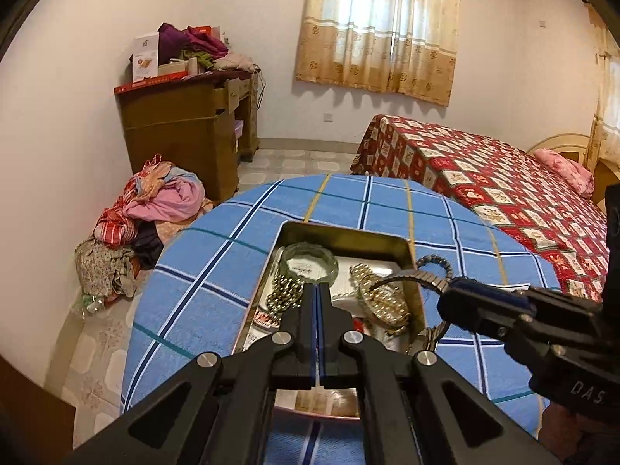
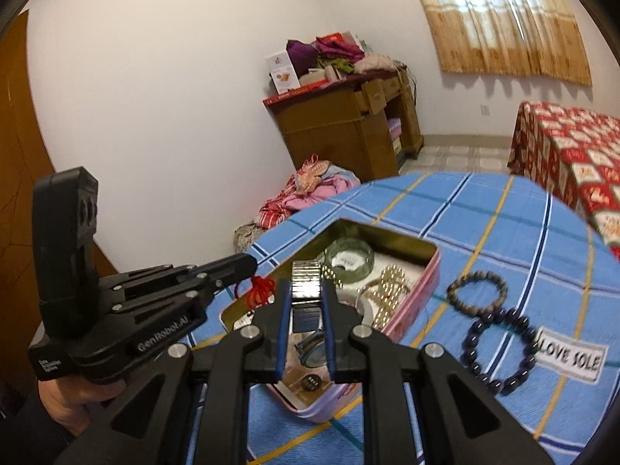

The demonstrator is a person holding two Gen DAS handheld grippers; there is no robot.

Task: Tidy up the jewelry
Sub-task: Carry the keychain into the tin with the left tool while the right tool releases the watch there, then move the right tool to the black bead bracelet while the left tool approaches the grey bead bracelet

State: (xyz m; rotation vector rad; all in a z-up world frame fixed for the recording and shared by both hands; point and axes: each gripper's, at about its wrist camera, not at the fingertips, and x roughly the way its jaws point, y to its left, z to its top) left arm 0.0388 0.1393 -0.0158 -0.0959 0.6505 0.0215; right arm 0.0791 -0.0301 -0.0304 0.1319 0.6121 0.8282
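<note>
An open metal tin [image 1: 350,234] [image 2: 434,267] sits on the blue checked cloth and holds a green glass bangle [image 1: 309,261] [image 2: 348,257], gold bead chains [image 1: 383,298] [image 2: 387,290] and a silver bead chain [image 1: 285,290]. My left gripper [image 1: 316,290] is shut and empty above the tin. My right gripper [image 2: 306,290] is shut on a metal-band wristwatch [image 2: 306,283] over the tin; in the left wrist view it [image 1: 451,298] holds the watch band [image 1: 426,271]. A red tassel [image 2: 259,290] hangs near the left gripper's tip.
Two bead bracelets [image 2: 476,290] [image 2: 500,348] and a "LOVE SOLE" label [image 2: 569,354] lie on the cloth right of the tin. A bed [image 1: 484,178], a wooden desk [image 1: 186,131] and a clothes pile [image 1: 143,224] stand beyond the table.
</note>
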